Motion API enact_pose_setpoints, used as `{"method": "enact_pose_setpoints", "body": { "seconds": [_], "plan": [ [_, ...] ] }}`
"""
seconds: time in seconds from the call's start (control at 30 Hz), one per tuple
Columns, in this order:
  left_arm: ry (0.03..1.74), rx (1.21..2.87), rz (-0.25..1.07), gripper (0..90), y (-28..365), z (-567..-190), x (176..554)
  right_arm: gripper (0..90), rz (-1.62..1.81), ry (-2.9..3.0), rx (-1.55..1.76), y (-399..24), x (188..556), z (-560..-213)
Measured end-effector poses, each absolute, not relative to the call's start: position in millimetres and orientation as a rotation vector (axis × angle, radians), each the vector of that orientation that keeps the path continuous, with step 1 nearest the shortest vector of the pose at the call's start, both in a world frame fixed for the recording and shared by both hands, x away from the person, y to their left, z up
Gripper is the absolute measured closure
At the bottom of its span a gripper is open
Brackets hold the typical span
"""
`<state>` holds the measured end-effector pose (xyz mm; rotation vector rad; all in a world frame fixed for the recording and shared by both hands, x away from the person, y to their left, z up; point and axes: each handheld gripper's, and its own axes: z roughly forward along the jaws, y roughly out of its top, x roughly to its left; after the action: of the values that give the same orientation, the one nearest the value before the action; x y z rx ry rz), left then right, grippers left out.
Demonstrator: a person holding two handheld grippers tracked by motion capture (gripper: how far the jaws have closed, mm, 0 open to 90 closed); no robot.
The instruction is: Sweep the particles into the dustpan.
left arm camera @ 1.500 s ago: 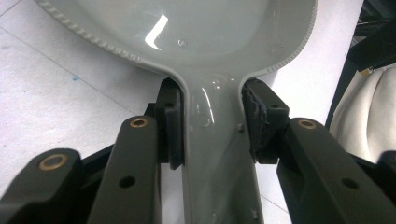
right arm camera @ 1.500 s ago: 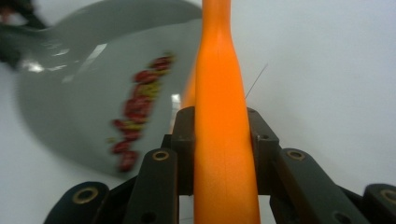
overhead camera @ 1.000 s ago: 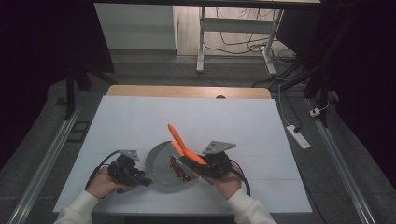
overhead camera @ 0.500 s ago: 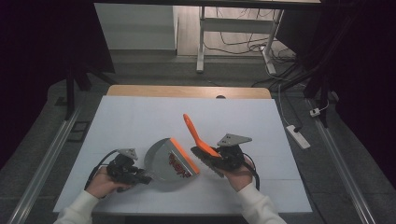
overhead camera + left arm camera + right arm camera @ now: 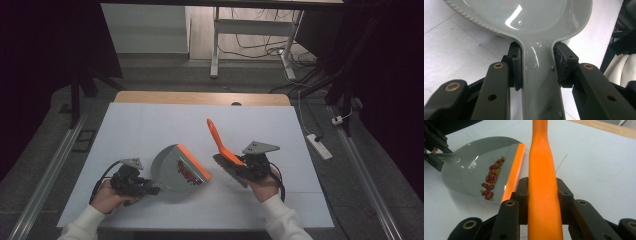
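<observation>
Two tools in hand: a grey dustpan [image 5: 177, 170] and an orange brush [image 5: 223, 148], both over the white desk [image 5: 150, 125].
Left hand-held gripper [image 5: 150, 189]: pinches the dustpan's grey handle [image 5: 540, 75]; in the left gripper view both black pads press on the sides of the handle, just below where it widens into the pan.
Dustpan: lies on the desk near the front edge, handle toward the left hand, its orange lip [image 5: 514, 173] turned toward the brush.
Dustpan contents: a small streak of red beans [image 5: 491, 181] mixed with a few greenish ones sits inside the pan, just behind the orange lip.
Right hand-held gripper [image 5: 245, 169]: clamps the brush by its orange handle [image 5: 544, 190]; the right gripper view shows the handle running straight up between the two pads.
Brush: sits just right of the dustpan and apart from it, its dark bristles [image 5: 227, 170] low by the desk, its handle tilting up and away from the person.
Desk edge: a wooden strip [image 5: 200, 98] shows along the far side.
</observation>
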<state>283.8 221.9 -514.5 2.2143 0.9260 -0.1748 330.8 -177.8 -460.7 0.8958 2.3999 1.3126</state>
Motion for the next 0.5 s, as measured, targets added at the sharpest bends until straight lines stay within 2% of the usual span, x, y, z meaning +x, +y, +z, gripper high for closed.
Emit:
{"method": "enact_pose_setpoints", "body": {
  "seconds": [0.5],
  "plan": [
    [1.055,2.103,-0.097,61.8,228,-513,273,70.2,1.325,2.378,0.838,-210,321,-454]
  ]
}}
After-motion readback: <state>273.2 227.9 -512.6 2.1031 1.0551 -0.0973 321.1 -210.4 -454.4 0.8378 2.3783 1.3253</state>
